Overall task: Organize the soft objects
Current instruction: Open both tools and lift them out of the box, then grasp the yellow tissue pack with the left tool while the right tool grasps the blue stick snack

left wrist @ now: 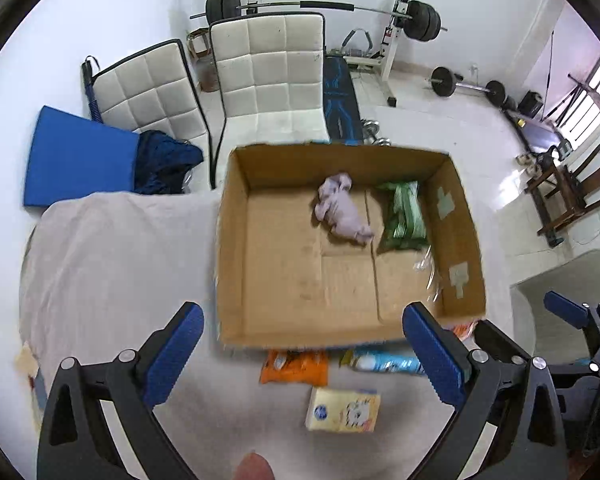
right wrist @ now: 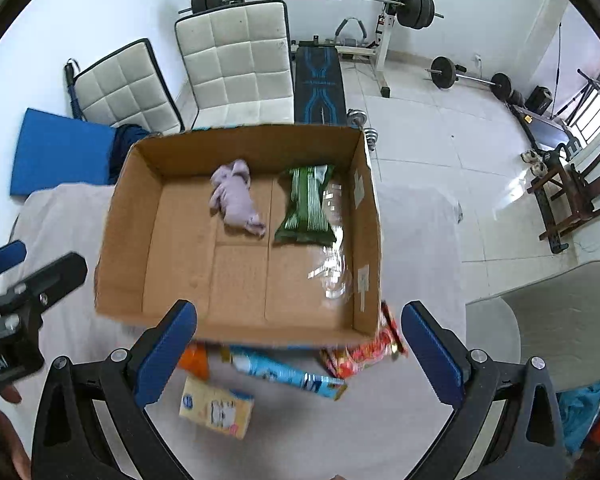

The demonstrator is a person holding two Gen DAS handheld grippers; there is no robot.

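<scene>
Both grippers hang above the cloth-covered table [left wrist: 112,264], each with its blue-padded jaws spread wide and nothing between them: the left gripper [left wrist: 304,356] over the near edge of the cardboard box [left wrist: 230,240], the right gripper [right wrist: 300,354] over the same near edge a little further right. Inside the box lies a lilac soft toy [left wrist: 344,212], its long axis running diagonally from the far left toward the near right. Just beside it, on its right, lies a green packet [left wrist: 405,216], lengthwise front to back, and a crumpled clear wrapper [right wrist: 334,256] sits against the right wall. Outside the box, on the cloth near its front wall, lie an orange packet [left wrist: 296,368], a light blue packet [right wrist: 288,376] with its long axis slanting toward the near right, a red packet [right wrist: 364,350] at the box's right corner, and a pale yellow tissue pack [right wrist: 216,406] nearest the cameras.
</scene>
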